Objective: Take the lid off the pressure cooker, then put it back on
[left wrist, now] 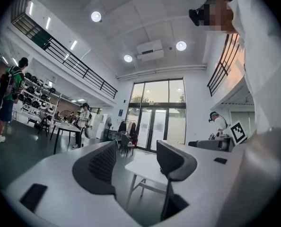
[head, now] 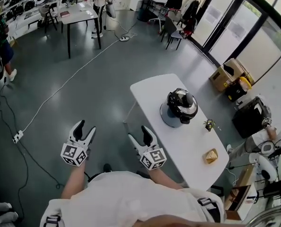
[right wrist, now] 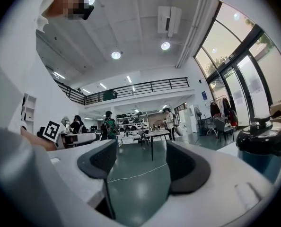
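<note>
So, left gripper (head: 85,128) and right gripper (head: 139,135) are both wide open, holding nothing, hovering short of the table (head: 150,91). Cooker (head: 170,118) sits near its middle, lid (head: 182,101) on.

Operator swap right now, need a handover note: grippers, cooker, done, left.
Left gripper: open, empty, held off the table.
Right gripper: open, empty, by the near end of the white table.
Pressure cooker: on the table, lid on, neither gripper touching it.
Done: nothing visible; can't tell whether the lid has already been off.
Left, probably: reach in, take the lid off, put it back on.
</note>
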A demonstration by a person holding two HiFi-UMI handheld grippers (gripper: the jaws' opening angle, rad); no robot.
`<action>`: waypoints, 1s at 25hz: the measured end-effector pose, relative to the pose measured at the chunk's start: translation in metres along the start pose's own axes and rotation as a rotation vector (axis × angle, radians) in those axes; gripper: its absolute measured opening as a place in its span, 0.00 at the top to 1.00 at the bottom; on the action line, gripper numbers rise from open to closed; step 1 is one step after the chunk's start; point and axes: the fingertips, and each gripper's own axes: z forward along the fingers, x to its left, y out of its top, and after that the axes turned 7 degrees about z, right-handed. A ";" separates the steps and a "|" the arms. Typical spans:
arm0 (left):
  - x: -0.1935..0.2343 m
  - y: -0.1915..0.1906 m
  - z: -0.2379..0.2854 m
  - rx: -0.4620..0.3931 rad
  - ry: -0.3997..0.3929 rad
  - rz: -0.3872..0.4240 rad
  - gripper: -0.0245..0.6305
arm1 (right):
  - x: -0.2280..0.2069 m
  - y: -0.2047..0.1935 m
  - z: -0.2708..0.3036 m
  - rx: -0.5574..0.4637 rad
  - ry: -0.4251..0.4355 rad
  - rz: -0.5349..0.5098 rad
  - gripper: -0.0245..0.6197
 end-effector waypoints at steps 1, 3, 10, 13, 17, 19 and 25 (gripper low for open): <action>0.008 0.002 0.008 -0.004 -0.011 0.004 0.57 | -0.002 0.003 0.013 -0.006 -0.004 -0.001 0.44; 0.024 0.008 0.022 -0.013 -0.029 0.014 0.57 | -0.005 0.010 0.039 -0.016 -0.005 -0.007 0.44; 0.067 -0.005 0.066 -0.003 -0.046 -0.004 0.58 | -0.026 0.019 0.084 -0.027 -0.016 -0.041 0.44; 0.072 -0.010 0.093 0.001 -0.067 -0.009 0.58 | -0.052 0.014 0.097 -0.013 -0.038 -0.036 0.44; 0.080 -0.014 0.133 0.005 -0.093 -0.005 0.58 | -0.088 0.011 0.122 -0.033 -0.058 -0.019 0.44; 0.091 -0.011 0.156 0.013 -0.097 0.011 0.58 | -0.106 0.017 0.141 -0.054 -0.058 -0.009 0.44; 0.095 -0.008 0.235 0.036 -0.123 0.024 0.58 | -0.166 0.027 0.167 -0.068 -0.070 -0.008 0.44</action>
